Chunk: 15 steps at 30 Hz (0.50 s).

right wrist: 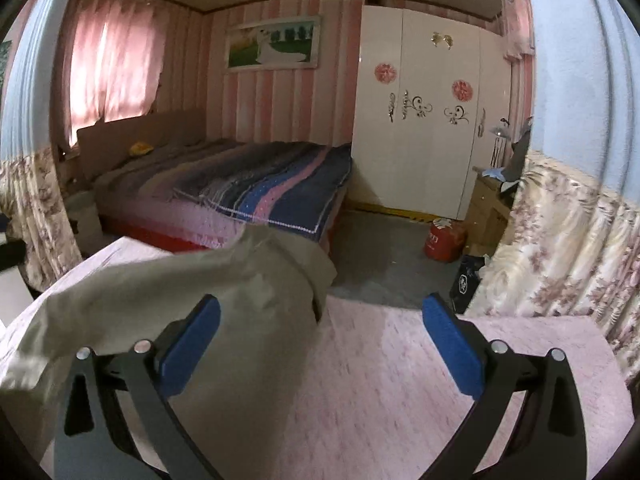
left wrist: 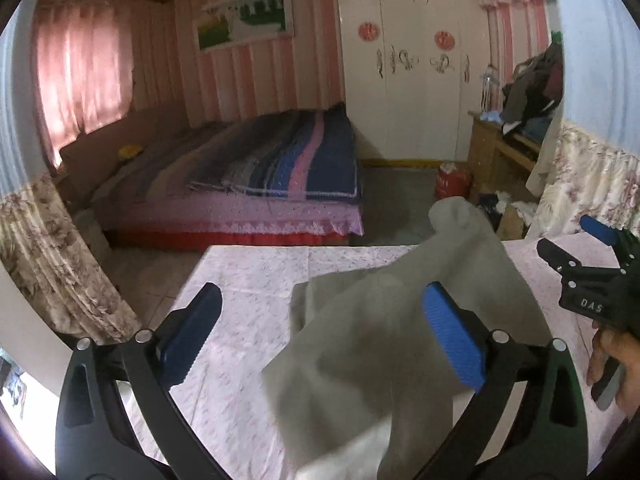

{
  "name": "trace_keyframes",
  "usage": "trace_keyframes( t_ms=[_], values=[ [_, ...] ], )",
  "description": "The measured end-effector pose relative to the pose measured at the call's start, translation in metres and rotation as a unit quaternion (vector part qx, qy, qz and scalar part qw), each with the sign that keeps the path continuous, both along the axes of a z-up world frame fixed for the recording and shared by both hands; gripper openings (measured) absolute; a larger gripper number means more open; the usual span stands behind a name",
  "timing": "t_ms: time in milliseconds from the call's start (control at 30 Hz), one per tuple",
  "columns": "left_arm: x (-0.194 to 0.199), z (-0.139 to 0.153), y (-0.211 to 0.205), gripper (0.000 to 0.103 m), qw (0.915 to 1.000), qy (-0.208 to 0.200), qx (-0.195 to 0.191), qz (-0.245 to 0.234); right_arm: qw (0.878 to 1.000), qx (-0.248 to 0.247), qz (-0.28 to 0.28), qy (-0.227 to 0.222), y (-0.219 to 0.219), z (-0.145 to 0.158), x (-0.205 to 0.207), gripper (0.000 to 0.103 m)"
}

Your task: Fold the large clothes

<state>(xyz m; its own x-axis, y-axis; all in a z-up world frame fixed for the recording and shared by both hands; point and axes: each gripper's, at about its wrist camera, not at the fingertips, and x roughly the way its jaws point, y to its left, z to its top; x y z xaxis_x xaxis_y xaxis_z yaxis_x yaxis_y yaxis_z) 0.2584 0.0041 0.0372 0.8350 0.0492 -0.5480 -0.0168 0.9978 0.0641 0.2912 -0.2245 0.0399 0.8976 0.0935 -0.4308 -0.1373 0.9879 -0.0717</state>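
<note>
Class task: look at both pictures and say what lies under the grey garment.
The grey garment lies on a pink patterned sheet covering the work surface. Whatever is under the cloth's middle is hidden.

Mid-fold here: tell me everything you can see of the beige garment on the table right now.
The beige garment is plain, light grey-beige cloth, thin and soft-looking, with no print. It lies crumpled and partly bunched on the pink floral tablecloth, one rounded end raised toward the far table edge, where a hemmed fold shows. It sits between the open fingers of the left gripper; the right gripper is open too. Neither visibly pinches it.
</note>
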Motion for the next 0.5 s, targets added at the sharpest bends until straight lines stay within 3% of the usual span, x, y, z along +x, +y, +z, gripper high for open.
trace_keyframes(
  t_ms=[33, 233, 400, 500],
  values=[
    [0.014, -0.006, -0.002, 0.1, 1.0, 0.006, -0.007, -0.003, 1.0, -0.003, 0.002, 0.001, 0.004, -0.005, 0.01, 0.101],
    [0.072, -0.057, 0.003, 0.1, 0.9967, 0.059, 0.04, 0.038, 0.999, -0.025, 0.002, 0.036, 0.02, -0.04, 0.063, 0.101],
    [0.089, -0.1, 0.028, 0.1, 0.9911, 0.106, 0.034, 0.073, 0.995, -0.043, 0.012, 0.089, 0.03, -0.067, 0.092, 0.101],
    [0.091, -0.111, 0.037, 0.1, 0.9897, 0.108, 0.039, 0.086, 0.991, -0.074, 0.018, 0.112, 0.04, -0.081, 0.098, 0.1]
  ],
)
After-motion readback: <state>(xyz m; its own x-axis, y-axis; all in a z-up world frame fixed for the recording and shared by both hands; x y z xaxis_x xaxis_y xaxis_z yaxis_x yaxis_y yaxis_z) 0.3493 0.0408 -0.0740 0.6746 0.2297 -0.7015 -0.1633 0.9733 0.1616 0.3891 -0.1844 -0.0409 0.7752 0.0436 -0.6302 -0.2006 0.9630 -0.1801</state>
